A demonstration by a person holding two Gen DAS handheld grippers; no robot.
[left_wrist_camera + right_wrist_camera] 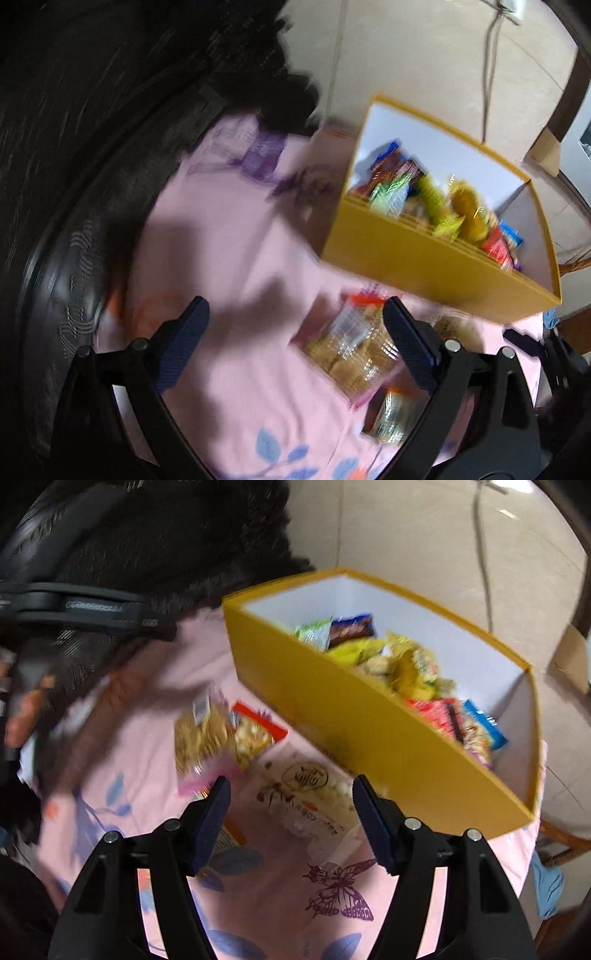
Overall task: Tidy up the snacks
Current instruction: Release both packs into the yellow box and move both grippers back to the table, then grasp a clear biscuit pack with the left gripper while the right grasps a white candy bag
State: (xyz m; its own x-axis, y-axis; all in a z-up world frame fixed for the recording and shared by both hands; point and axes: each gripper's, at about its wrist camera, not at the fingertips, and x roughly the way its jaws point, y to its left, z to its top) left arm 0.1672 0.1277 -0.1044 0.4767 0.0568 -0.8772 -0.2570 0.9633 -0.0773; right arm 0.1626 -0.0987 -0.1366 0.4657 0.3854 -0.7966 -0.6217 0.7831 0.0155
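A yellow box (406, 266) with white inner walls stands on a pink flowered cloth (229, 229) and holds several bright snack packets (436, 206). My left gripper (295, 306) is wide open above the cloth, with nothing between its pads. A clear cracker packet (351, 343) lies just inside its right finger, and a small packet (388, 417) lies nearer. My right gripper (291, 782) is open over a clear packet with a round logo (306, 794), not touching it. To the left of it lie a cracker packet (199, 734) and a red-edged packet (255, 731), beside the yellow box (351, 716). Both views are blurred.
Dark fuzzy fabric (166, 535) borders the cloth at the far left. A black tool body (81, 607) and a hand (22, 716) show at the left edge. Beyond the box the table ends at a beige floor (424, 55) with a cable and a cardboard box (546, 155).
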